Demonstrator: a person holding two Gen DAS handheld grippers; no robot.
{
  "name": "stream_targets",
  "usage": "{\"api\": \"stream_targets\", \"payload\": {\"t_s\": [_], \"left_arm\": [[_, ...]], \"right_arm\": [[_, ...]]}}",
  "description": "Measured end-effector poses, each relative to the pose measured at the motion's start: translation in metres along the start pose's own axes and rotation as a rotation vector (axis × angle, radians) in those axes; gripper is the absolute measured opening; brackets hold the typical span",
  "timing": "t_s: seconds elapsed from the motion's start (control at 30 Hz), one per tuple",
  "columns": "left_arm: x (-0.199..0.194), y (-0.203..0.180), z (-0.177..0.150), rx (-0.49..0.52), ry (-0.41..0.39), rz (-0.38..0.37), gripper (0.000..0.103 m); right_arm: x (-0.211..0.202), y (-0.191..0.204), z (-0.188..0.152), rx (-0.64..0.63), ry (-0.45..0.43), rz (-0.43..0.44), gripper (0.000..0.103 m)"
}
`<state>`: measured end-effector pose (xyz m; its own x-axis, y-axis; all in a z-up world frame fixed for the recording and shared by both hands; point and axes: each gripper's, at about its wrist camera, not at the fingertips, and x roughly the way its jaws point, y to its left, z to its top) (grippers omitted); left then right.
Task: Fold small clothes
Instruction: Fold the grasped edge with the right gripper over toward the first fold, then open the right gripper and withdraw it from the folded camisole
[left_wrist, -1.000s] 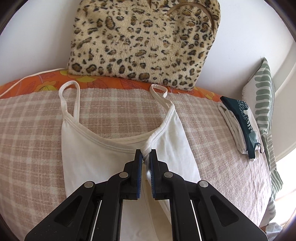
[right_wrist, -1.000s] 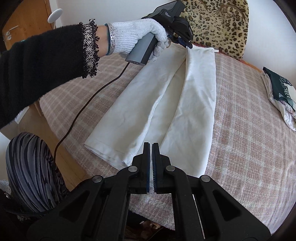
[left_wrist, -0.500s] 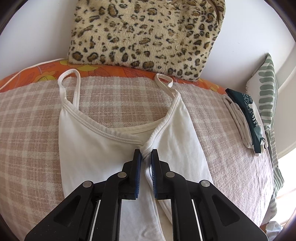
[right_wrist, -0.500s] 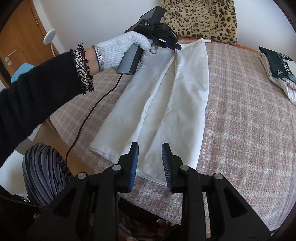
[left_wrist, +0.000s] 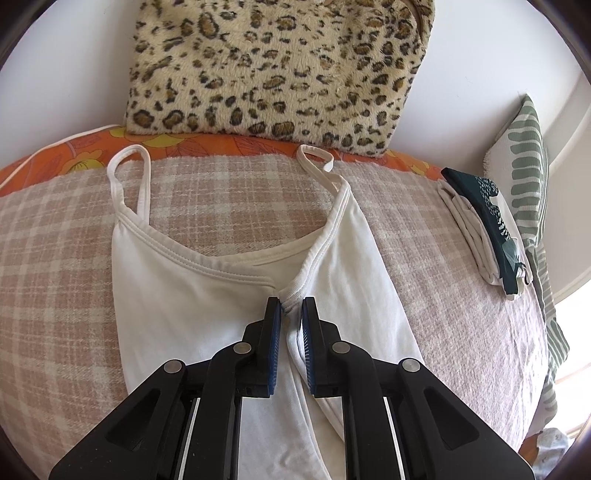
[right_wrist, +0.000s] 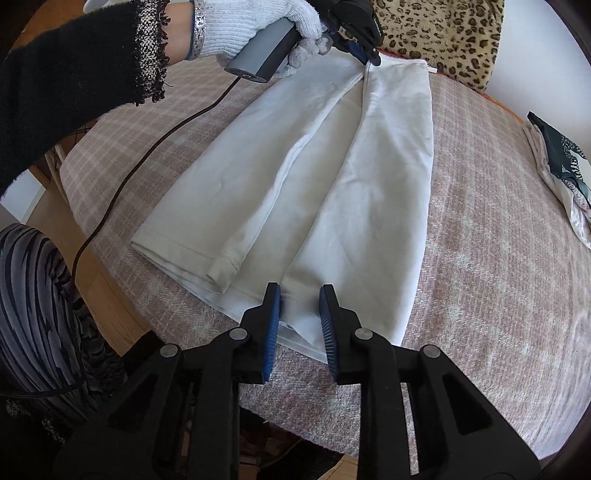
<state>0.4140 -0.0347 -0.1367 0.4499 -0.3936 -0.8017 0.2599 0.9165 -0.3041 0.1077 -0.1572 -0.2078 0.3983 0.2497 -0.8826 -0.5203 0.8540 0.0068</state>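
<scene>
- Plaid blanket (right_wrist: 480, 258) covers the tabletop; leopard cushion (left_wrist: 280, 66) at back.
- White camisole (right_wrist: 332, 166) lies flat, both sides folded inward lengthwise.
- Left claw (left_wrist: 291, 306) pinches the neckline edge.
- Right claw (right_wrist: 300, 295) closing over the hem, not yet pressing.
- Folded stack (left_wrist: 484, 229) finished at right; crosswise fold remains.
</scene>
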Motion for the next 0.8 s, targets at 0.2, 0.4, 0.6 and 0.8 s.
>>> {"api": "stream_targets", "payload": {"t_s": [0.2,0.4,0.6,0.8], "left_arm": [[0.001,0.0,0.002,0.029,-0.005,0.021,0.009],[0.008,0.0,0.005,0.029,-0.004,0.037,0.009],[0.009,-0.001,0.004,0.034,0.033,0.062,0.022],[-0.024,0.002,0.004,0.018,0.01,0.056,0.038]], "right_arm": [[-0.008,-0.012,0.006,0.091,-0.03,0.091,0.004],[-0.008,-0.007,0.007,0.085,-0.023,0.165,0.004],[-0.003,-0.001,0.006,0.067,0.008,0.178,0.004],[-0.009,-0.005,0.004,0.068,0.032,0.296,0.008]]}}
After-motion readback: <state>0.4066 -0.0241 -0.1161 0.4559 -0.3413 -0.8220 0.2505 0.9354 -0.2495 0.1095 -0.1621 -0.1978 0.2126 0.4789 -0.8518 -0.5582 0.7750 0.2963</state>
